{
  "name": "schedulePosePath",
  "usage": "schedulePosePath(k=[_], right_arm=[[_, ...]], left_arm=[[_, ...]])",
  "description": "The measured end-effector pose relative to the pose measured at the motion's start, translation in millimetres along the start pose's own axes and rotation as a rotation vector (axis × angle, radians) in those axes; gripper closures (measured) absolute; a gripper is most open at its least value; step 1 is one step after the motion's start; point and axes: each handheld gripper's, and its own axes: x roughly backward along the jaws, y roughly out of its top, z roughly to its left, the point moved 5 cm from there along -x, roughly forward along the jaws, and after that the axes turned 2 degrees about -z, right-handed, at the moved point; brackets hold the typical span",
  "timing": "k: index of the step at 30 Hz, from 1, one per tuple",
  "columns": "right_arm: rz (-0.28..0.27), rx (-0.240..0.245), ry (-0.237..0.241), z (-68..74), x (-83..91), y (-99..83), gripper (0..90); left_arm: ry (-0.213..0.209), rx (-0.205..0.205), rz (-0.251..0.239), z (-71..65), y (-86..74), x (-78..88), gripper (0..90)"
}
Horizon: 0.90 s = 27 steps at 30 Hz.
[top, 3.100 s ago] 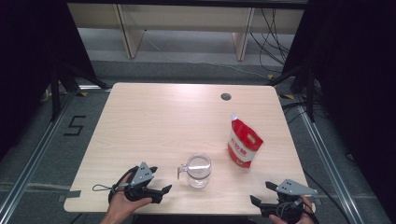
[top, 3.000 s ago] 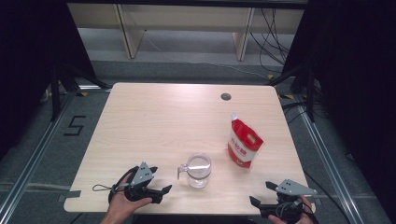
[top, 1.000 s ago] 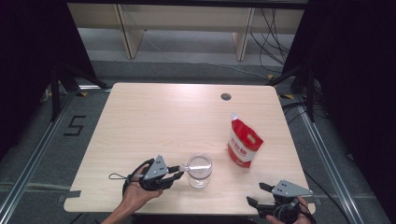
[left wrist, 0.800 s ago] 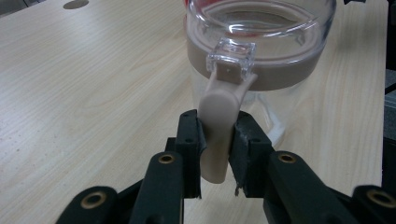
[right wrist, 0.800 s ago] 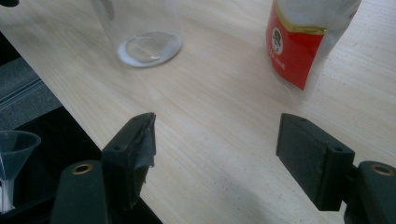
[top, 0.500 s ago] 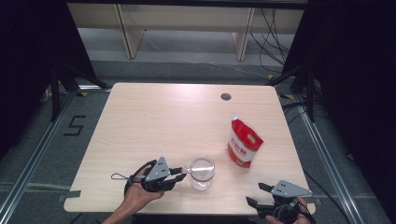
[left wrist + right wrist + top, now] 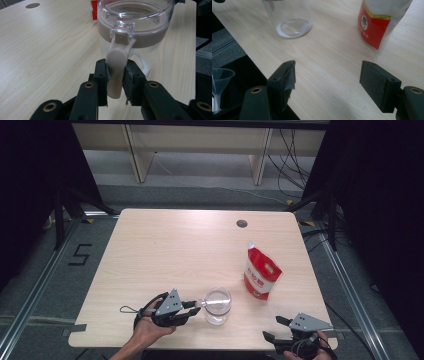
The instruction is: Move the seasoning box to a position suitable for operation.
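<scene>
At the near edge of the counter [image 7: 150,245], the left gripper [image 7: 116,75] pinches the beige latch tab [image 7: 116,70] hanging from the lid of the clear jar [image 7: 217,306]. The jar looks rigid, smooth and probably breakable, light while nearly empty, so the narrow tab is a small, slip-prone hold that could tip it. To its right stands the soft red pouch [image 7: 261,276], likely floppy and best taken near its top; the right gripper [image 7: 329,82] hangs spread and empty.
</scene>
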Motion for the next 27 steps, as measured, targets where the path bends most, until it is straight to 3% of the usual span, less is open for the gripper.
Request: schedulePosePath(k=[1,3,4,8,9,12,13,15,16,17,19,22,25,27], right_arm=[[0.006,0.014,-0.011,-1.0,0.3,0.0,29.6],[0.012,-0.014,-0.005,1.4,0.4,-0.6,29.6],[0.009,-0.015,-0.001,1.9,0.4,-0.3,29.6],[-0.009,0.002,0.001,0.3,-0.3,0.6,29.6],[0.008,-0.02,0.002,1.8,0.4,-0.2,29.6],[0.008,-0.008,0.007,1.2,0.3,0.0,29.6],[0.008,-0.008,0.007,1.4,0.6,0.1,29.6],[-0.007,0.009,-0.005,0.5,0.6,0.4,29.5],[-0.007,0.009,-0.005,0.5,0.6,0.4,29.5],[0.0,0.001,0.003,0.1,1.4,-0.4,29.5],[0.003,-0.017,0.005,1.7,2.0,-0.9,29.5],[0.005,-0.014,0.013,2.7,1.3,-1.9,29.4],[0.005,-0.005,0.012,2.5,1.3,-2.0,29.4],[0.002,-0.014,0.015,2.5,1.2,-1.8,29.4]], left_arm=[[-0.015,-0.015,0.003,-0.6,0.1,-0.2,73.6],[-0.008,0.008,-0.001,-2.6,0.1,-0.6,73.6],[-0.009,-0.01,-0.001,-2.8,0.7,-0.7,73.6],[-0.013,-0.003,-0.009,-3.2,0.8,-1.2,73.5],[-0.021,0.014,-0.009,-3.5,0.6,-1.4,73.4],[-0.023,0.033,-0.011,-3.1,0.3,-1.2,71.6],[-0.027,0.048,-0.027,-3.5,1.7,-1.0,67.7],[-0.026,0.053,-0.015,-3.7,2.2,0.1,58.3],[-0.028,0.061,-0.009,-4.3,2.6,0.8,58.3],[-0.023,0.074,0.003,-4.6,3.6,3.0,49.6],[-0.01,0.082,0.001,-5.4,5.7,6.4,41.9],[-0.005,0.084,-0.001,-5.7,9.4,12.2,36.1],[-0.005,0.103,-0.026,-7.5,18.8,21.3,35.5],[-0.005,0.093,-0.03,-8.0,22.0,23.4,35.5]])
